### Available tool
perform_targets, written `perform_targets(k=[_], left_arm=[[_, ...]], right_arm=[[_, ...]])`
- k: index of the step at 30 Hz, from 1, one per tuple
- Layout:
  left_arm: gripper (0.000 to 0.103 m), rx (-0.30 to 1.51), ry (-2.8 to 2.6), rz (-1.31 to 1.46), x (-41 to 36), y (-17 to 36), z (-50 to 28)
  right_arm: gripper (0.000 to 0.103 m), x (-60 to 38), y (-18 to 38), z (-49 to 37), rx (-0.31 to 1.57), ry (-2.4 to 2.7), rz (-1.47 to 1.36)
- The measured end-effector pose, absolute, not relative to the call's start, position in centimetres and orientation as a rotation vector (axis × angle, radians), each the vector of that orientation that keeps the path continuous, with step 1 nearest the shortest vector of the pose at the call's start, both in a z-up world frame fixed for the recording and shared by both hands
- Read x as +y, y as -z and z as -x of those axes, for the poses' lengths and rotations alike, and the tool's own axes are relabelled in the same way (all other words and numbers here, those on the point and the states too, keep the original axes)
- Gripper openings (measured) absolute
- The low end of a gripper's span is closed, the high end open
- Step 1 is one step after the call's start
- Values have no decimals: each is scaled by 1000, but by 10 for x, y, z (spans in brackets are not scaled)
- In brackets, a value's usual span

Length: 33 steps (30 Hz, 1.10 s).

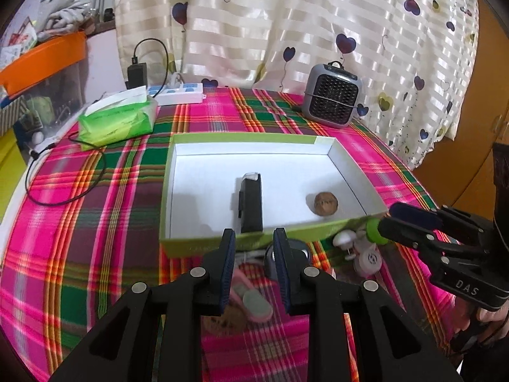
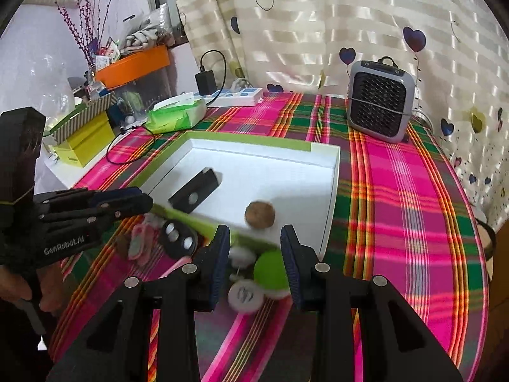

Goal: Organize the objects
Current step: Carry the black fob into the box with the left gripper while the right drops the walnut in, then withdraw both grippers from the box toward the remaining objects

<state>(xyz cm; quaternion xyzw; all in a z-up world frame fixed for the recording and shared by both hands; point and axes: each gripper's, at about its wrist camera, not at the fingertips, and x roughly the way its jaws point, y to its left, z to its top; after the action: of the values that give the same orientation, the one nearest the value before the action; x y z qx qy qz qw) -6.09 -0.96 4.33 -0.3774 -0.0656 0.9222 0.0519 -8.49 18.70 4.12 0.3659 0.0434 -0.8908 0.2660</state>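
Plaid cloth (image 1: 95,222) in pink, green and dark red covers the table, and a shallow green-sided box (image 1: 241,245) with a white floor serves as the landmark at its middle. Inside the box lie a black rectangular device (image 1: 251,203), near the front wall, and a brown walnut (image 1: 325,203) toward the right wall, well apart from the device.

Just in front of the box's front wall, on the cloth, sits a loose cluster: a black key fob (image 2: 178,238) with pale buttons, a pink-and-grey nail file (image 1: 251,299), a second walnut (image 1: 222,320), a lime-green ball (image 2: 270,270), a round white disc (image 2: 245,296) and a small white mushroom-shaped piece (image 1: 343,240).

The left gripper (image 1: 254,238) hangs over this cluster with its jaws parted and nothing between them; the key fob shows just behind its right finger. The right gripper (image 2: 254,238) hangs at the box's front right corner, jaws spread wide, with the green ball low between its fingers but not pinched; whether a pad touches it I cannot tell.

Behind the box stand a grey mini heater (image 1: 332,98) to the right, a green tissue pack (image 1: 117,121) to the left, and a white power strip (image 1: 181,92) with a black charger (image 1: 137,74). An orange bin (image 1: 44,60) sits off the table, far left of the box.
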Motion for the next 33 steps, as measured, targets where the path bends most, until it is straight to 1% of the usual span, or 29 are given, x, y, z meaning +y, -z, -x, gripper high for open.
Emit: perform_targets(k=[8, 20, 24, 25, 28, 33], left_arm=[[22, -192, -2803, 1156, -9, -36, 37], [22, -194, -2828, 1134, -19, -35, 14], [24, -212, -2831, 1139, -25, -34, 11], [24, -215, -2834, 1139, -27, -33, 11], [27, -232, -2842, 1147, -32, -31, 11], [28, -251, -2838, 1160, -37, -26, 10]], right_arm=[[35, 195, -31, 62, 114, 2403, -1014], [35, 196, -27, 52, 129, 2412, -1007], [35, 199, -27, 52, 119, 2428, -1009], [35, 199, -28, 53, 119, 2433, -1007], [51, 200, -28, 54, 120, 2448, -1000], [52, 201, -28, 59, 117, 2459, -1010]])
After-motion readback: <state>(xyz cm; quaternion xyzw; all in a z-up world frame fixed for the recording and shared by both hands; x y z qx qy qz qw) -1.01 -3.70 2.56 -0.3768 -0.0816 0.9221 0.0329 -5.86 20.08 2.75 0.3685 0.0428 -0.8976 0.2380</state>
